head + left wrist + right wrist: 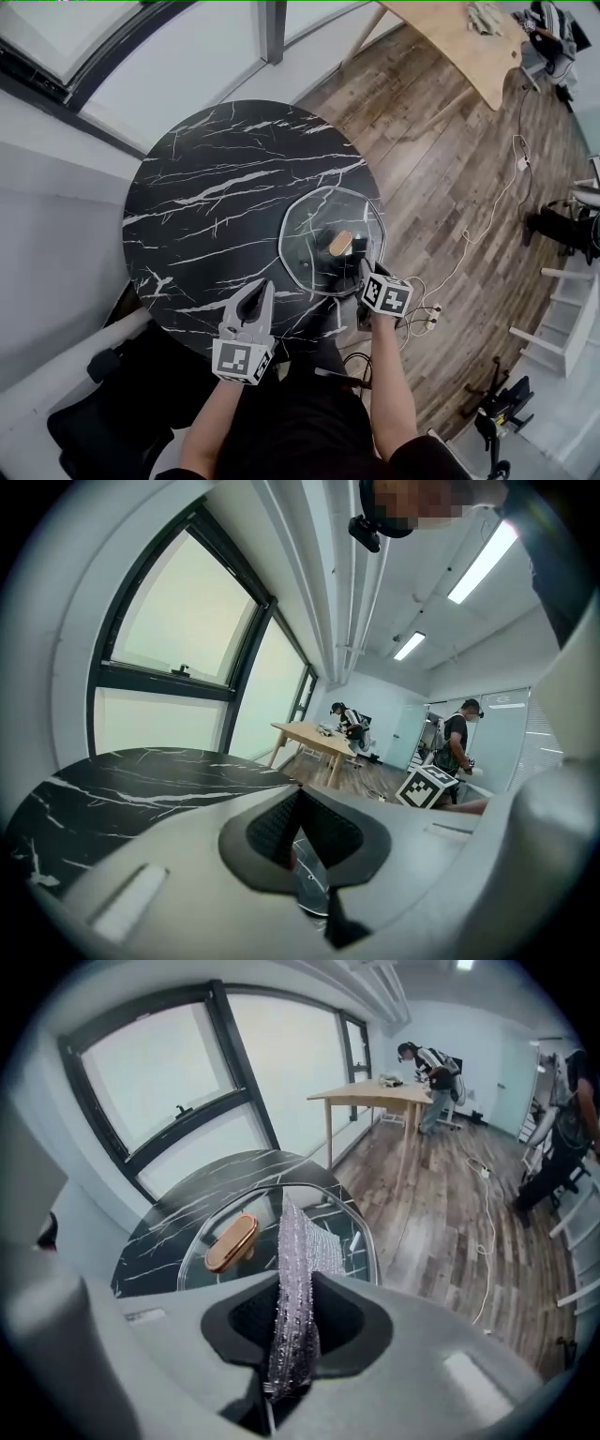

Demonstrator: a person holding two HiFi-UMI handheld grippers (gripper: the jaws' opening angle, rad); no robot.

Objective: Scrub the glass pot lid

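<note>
Glass lid (314, 225) lies with its knob (339, 243) up at the table's (206, 178) right edge; right gripper (366, 274) pinches a sparkly scrubber (298, 1269) at the lid's near rim; left gripper (260, 292), jaws together and empty, is at the front edge; scrubbing seems barely begun; no readable writing.
</note>
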